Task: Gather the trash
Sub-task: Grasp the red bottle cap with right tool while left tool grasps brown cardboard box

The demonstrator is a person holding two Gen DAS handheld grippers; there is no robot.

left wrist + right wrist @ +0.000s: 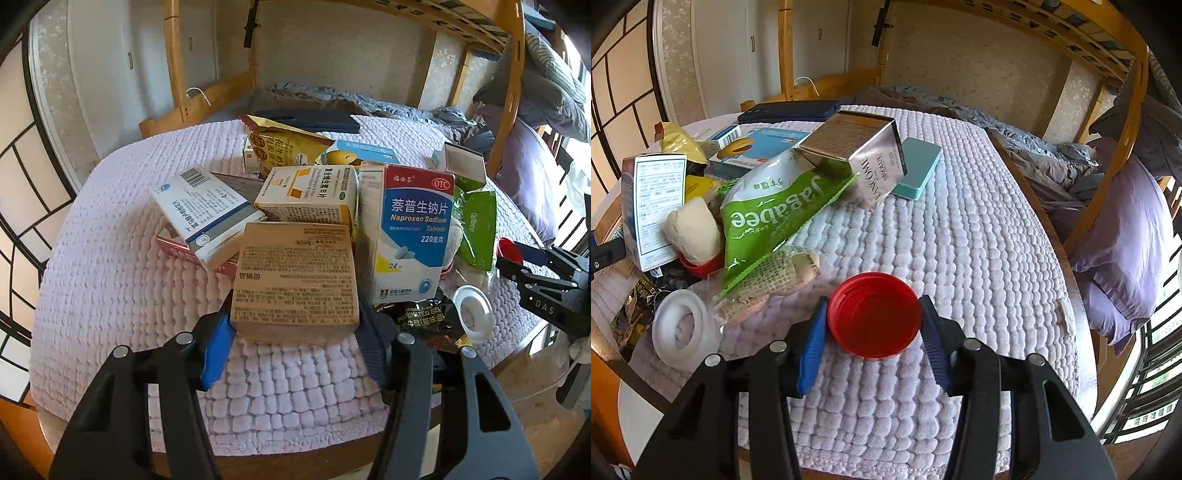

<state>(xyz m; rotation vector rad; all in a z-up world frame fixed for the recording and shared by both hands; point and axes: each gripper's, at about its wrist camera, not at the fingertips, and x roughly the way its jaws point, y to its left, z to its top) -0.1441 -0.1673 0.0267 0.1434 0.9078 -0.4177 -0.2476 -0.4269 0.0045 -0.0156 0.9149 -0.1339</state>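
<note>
Left wrist view: the left gripper (295, 325) has its blue pads (218, 350) pressed on both sides of a brown box (295, 280). That box is flat cardboard with small dark print on top, and it lies on the pink mat (110, 295). Just behind the brown box sits a pile of boxes. A white and blue pill box (410, 229) stands upright at the brown box's right. A yellow and white box (310, 195) lies right behind it.

Right wrist view: the right gripper (873, 332) is clamped on a red cap (873, 314). It is round and shiny, with its hollow side up and nothing inside. A green bag (768, 218) and a white ring (681, 328) lie left of the cap.
</note>
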